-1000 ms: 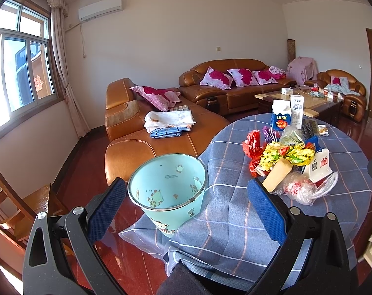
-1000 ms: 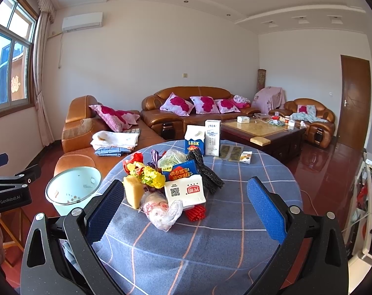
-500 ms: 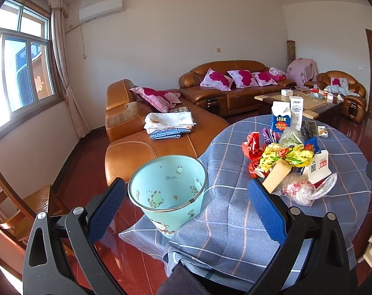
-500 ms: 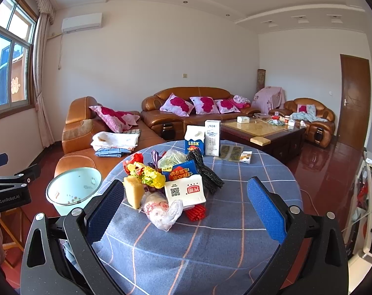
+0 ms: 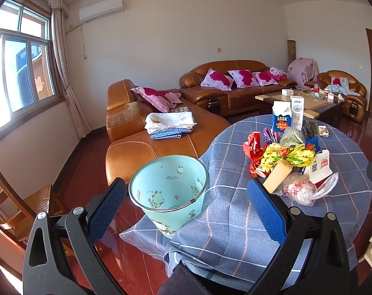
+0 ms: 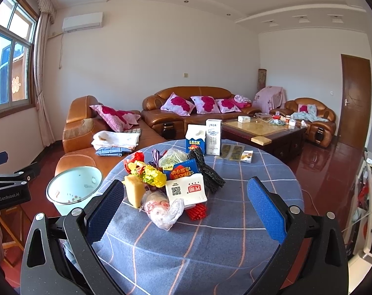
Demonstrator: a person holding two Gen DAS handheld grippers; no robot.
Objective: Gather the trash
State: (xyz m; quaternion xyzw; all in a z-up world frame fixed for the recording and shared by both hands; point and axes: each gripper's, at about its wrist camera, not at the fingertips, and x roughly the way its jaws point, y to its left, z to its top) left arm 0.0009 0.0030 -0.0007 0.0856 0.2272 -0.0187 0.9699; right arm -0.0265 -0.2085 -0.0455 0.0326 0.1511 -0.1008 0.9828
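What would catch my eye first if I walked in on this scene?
Probably the heap of colourful trash in the middle of the round table with its blue checked cloth: crumpled wrappers, a clear plastic bag and two milk cartons standing upright behind. Next, the pale blue cartoon-print bin at the table's left edge, which looks empty. Both grippers, left and right, hang open and hold nothing.

Trash pile [image 6: 176, 182] on table [image 6: 210, 245]; bin [image 6: 73, 189] left, beside table.

left claw [image 5: 186, 211]: spread wide, empty | right claw [image 6: 186, 209]: spread wide, empty
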